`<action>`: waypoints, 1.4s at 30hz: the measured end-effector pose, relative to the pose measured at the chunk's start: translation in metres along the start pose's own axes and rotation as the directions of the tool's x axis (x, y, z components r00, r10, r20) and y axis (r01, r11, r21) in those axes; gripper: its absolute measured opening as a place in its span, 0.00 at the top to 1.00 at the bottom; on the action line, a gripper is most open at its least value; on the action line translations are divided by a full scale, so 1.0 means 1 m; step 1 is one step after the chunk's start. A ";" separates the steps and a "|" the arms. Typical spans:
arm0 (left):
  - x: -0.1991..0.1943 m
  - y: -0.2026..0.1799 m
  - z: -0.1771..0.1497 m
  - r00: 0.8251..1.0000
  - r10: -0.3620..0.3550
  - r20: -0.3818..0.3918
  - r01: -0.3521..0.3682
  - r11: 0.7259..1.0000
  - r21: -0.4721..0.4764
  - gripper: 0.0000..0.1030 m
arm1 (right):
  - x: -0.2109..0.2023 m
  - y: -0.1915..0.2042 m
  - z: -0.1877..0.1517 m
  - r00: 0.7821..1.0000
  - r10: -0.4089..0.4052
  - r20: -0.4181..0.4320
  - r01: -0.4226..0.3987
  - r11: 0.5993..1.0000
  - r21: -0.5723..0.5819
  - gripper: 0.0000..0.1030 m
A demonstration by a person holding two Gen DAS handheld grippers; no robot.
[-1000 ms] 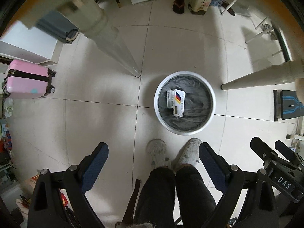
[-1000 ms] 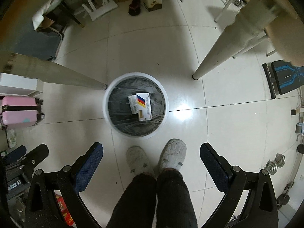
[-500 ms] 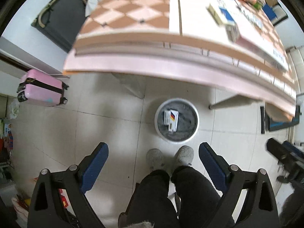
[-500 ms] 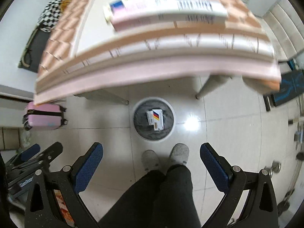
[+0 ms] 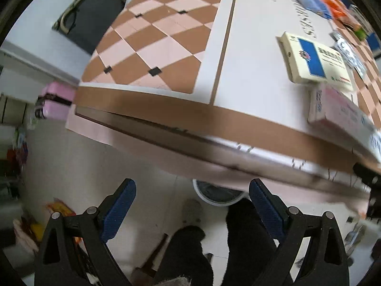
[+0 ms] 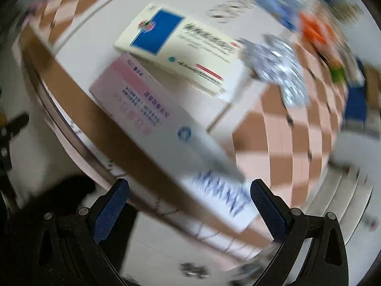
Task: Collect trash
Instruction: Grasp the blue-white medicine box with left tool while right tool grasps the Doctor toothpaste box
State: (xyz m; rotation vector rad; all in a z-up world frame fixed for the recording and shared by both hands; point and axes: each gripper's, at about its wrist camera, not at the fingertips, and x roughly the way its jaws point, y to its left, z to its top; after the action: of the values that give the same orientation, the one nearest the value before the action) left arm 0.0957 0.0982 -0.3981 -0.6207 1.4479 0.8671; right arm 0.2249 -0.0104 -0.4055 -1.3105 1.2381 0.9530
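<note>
Both the left gripper and right gripper hold empty, wide-spread jaws, while the pink box, cream box and foil packs lie uncollected mid-frame on the surface, and the bin sits lower centre beneath it.

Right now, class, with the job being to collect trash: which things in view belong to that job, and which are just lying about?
Belong to the job:
- pink box, at the table edge
- blue box, beside it
- foil pack
- bin, on the floor under the table
- both hand-held grippers, open and empty

Just lying about:
- pink suitcase
- table
</note>
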 end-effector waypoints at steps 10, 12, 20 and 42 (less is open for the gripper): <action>0.018 -0.009 0.015 0.998 0.028 -0.057 -0.031 0.998 -0.050 0.06 | 0.017 -0.026 0.007 0.990 0.137 -0.028 -0.139 0.984 -0.110 0.40; 0.015 -0.011 0.016 0.998 0.039 -0.050 -0.040 0.999 -0.015 0.06 | 0.015 -0.041 -0.005 0.980 0.199 -0.025 -0.200 0.979 -0.045 0.41; -0.023 -0.082 0.047 0.983 0.105 0.150 -0.162 0.885 0.437 0.06 | 0.005 -0.153 -0.084 0.927 0.350 0.132 -0.371 0.813 0.448 0.43; -0.006 -0.199 0.106 0.999 0.033 -0.027 0.013 0.357 0.934 0.06 | 0.067 -0.215 -0.091 0.928 0.328 0.176 -0.351 0.617 0.704 0.48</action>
State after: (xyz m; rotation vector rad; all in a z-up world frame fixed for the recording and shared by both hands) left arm 0.3186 0.0706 -0.4139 0.2870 1.6976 -0.1097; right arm 0.4368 -0.1279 -0.4244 -0.4180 1.6508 0.5995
